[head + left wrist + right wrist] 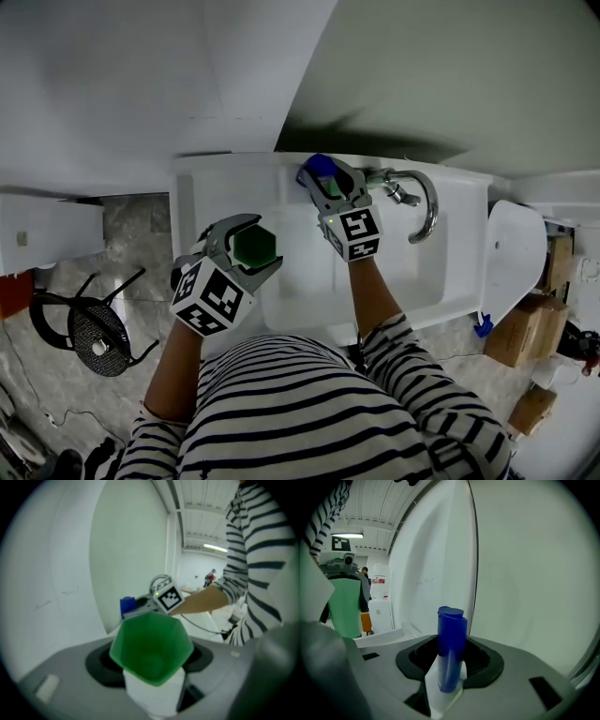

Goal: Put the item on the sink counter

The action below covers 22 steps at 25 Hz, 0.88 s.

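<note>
- Your right gripper (330, 180) had its jaws closed on the blue tube (451, 648). The tube stood upright between them, pinched low on its body, with the cap end rising clear above the pads.
- Your left gripper (255, 244) had its jaws set wide and clamped on the green cup (151, 651). They held it by the lower wall, with the open mouth rising above the pads.
- In the head view, the back ledge of the white table (216, 187) around the sink lay just beneath the right jaws. The faucet (424, 202) was near their right side. The left jaws hung over the left rim of the basin, well apart from the right jaws.
- No view showed whether the tube's base touched the ledge, so that was logged as undetermined.
- Judgement, tube: it looked light, smooth plastic and narrow-footed, so it would probably slip under a loose pinch and topple if set down off-vertical. The low-body hold suited it, and squeezing harder might dent it.
- Judgement, cup: it looked light, thin-walled and fairly stiff. The flat facets gave the pads good seats, and opposite facets near the base were the place to hold. The wall near the rim would likely flex.
- Judgement, next: you should seat each base flat on the table before easing the jaws apart.
</note>
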Motion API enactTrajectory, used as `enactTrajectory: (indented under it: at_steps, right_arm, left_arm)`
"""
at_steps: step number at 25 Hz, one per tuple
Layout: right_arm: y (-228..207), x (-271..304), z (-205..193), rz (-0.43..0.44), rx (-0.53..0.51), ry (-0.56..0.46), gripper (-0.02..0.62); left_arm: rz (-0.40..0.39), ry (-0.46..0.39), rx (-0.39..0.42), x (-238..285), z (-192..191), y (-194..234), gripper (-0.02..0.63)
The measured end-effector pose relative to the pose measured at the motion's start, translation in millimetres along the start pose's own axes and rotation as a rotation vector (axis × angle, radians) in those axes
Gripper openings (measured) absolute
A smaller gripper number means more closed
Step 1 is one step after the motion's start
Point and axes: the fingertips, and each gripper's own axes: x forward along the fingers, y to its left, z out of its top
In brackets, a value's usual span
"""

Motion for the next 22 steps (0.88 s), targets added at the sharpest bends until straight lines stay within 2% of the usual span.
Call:
enactTrajectory:
  at_steps: [11,16,22]
  right_arm:
    - [-0.9,-2.5,0.9,0.001,0.015,-0.007,0.164]
    - [-0.4,-9.9,7.9,0.001,0.026,-0.015,0.220]
    - [-1.3,-36.0,20.3,-0.035,0.017,-0.045,0.238]
  left_arm:
    - [0.021,-0.011,0.006,-7.3,3.4,-1.6,0.314]
    - [0.036,-0.019,0.014,-14.9,6.4,-5.7,0.314]
    - [0.056,-0.032,0.033,-23.9,12.3,-9.0,0.314]
